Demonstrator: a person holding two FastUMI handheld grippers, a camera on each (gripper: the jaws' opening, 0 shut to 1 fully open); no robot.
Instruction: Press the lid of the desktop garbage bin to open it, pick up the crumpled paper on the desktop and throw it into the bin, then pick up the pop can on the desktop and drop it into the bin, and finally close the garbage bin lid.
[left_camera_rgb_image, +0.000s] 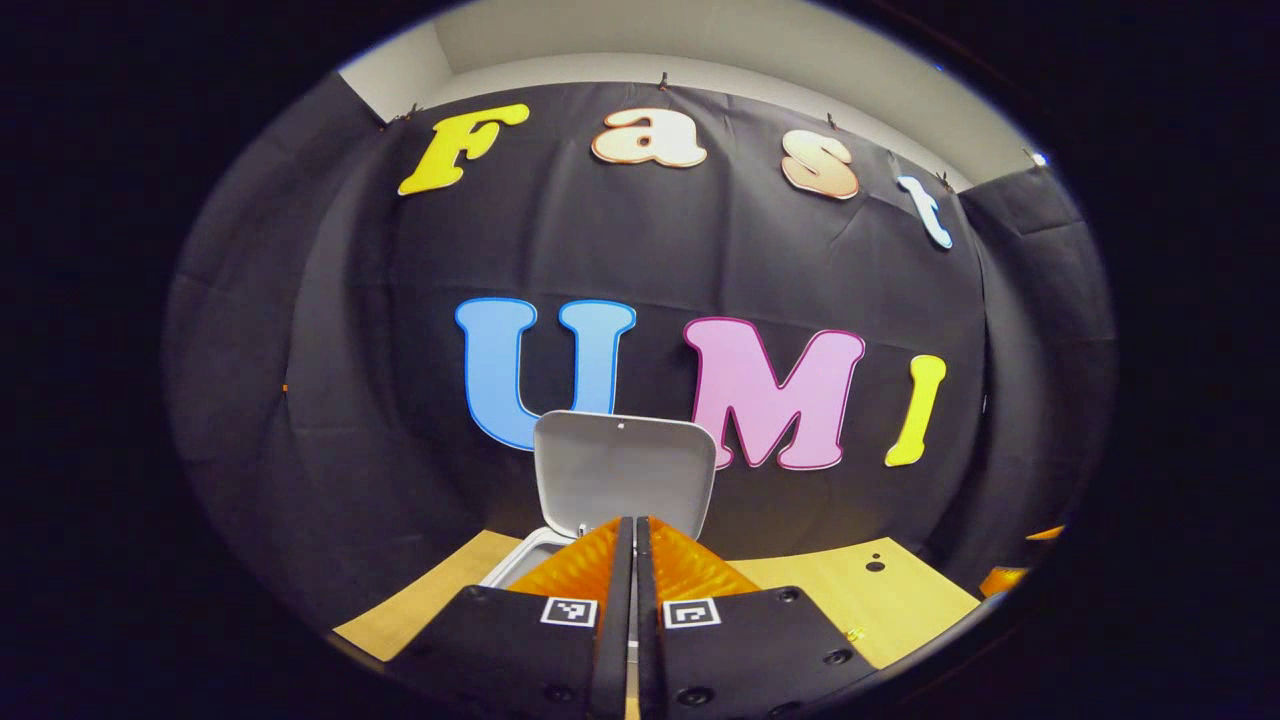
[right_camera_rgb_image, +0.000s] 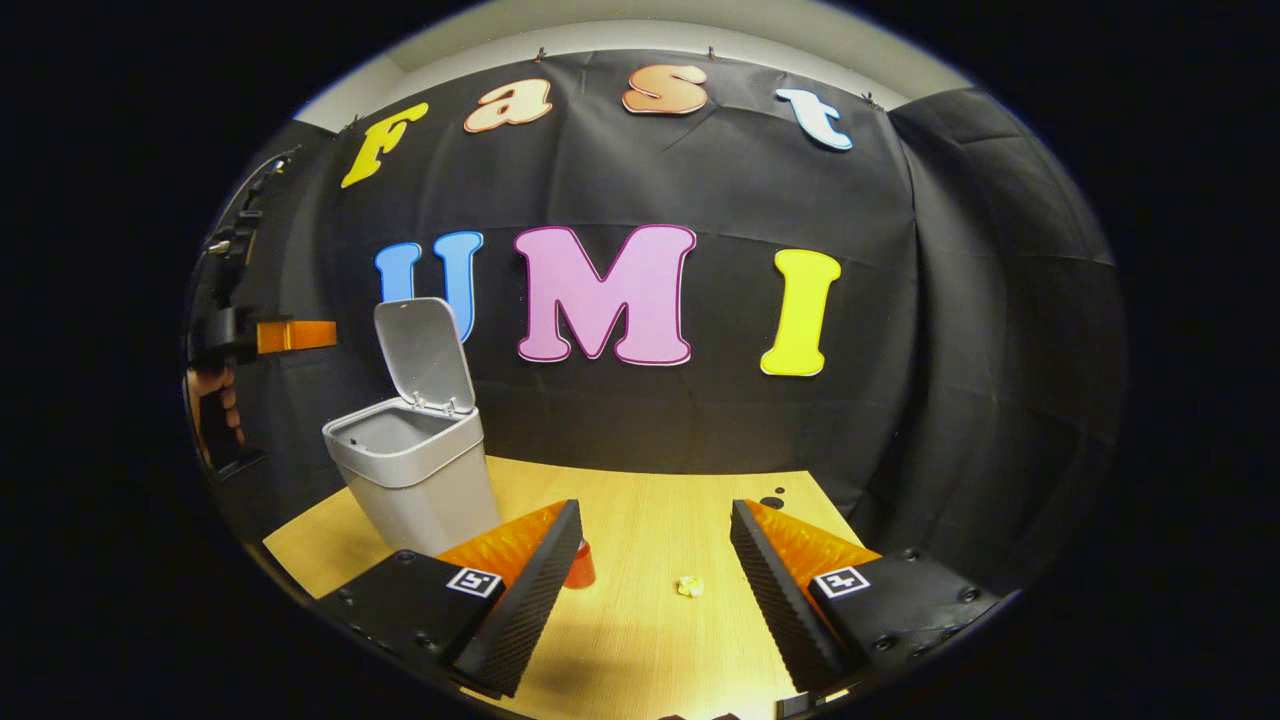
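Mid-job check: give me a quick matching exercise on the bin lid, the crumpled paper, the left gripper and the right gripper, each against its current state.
Things:
1. bin lid
2. crumpled paper
3. left gripper
4. right gripper

States:
A. lying on the desk
B. fingers shut, nothing between them
C. standing open
D. fingers spread wide

Pairs: 1-C, 2-A, 3-B, 4-D

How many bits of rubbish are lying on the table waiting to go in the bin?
2. The crumpled paper lies on the wooden table between the right gripper's open fingers. The pop can stands left of it, partly hidden behind one finger. More could be hidden behind the fingers.
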